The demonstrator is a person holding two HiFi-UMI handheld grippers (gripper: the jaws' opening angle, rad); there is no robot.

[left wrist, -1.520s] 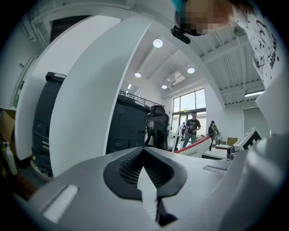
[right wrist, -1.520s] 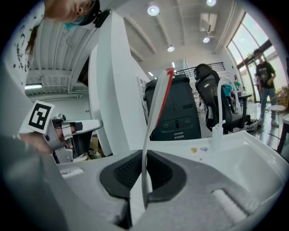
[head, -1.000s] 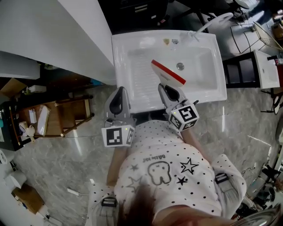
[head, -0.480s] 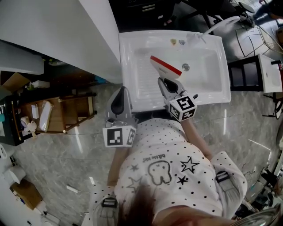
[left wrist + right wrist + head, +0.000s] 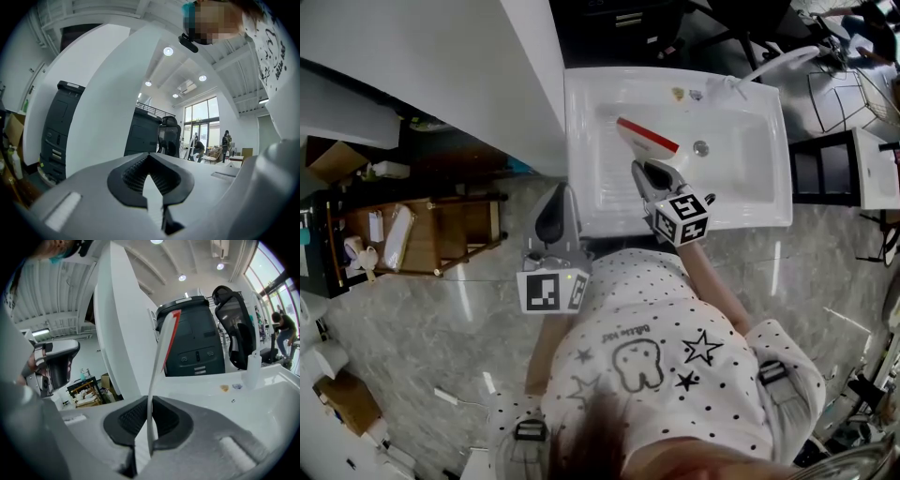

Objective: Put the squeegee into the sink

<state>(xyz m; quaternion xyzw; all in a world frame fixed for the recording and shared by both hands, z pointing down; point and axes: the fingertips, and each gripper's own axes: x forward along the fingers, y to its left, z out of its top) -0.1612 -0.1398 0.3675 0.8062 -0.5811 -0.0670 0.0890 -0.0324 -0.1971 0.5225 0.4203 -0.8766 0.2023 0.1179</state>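
Note:
The squeegee (image 5: pixel 645 139) is white with a red blade edge and hangs over the basin of the white sink (image 5: pixel 741 164). My right gripper (image 5: pixel 654 176) is shut on its thin white handle plate, reaching over the sink's front rim. In the right gripper view the squeegee (image 5: pixel 161 350) stands up from between the pads of the right gripper (image 5: pixel 149 423), red edge on top. My left gripper (image 5: pixel 553 217) is shut and holds nothing, in front of the sink's left corner. In the left gripper view the left gripper (image 5: pixel 152 180) points at a white panel.
A faucet (image 5: pixel 769 58) and a drain (image 5: pixel 701 148) mark the sink's far side. A tall white panel (image 5: pixel 441 75) stands left of the sink, with a wooden shelf cart (image 5: pixel 412 234) below it. A black stand (image 5: pixel 825 169) is at the right. A black printer (image 5: pixel 197 343) stands beyond the sink.
My right gripper has carried the squeegee forward and lower, from before the sink's front rim to over the basin. The left gripper has barely shifted.

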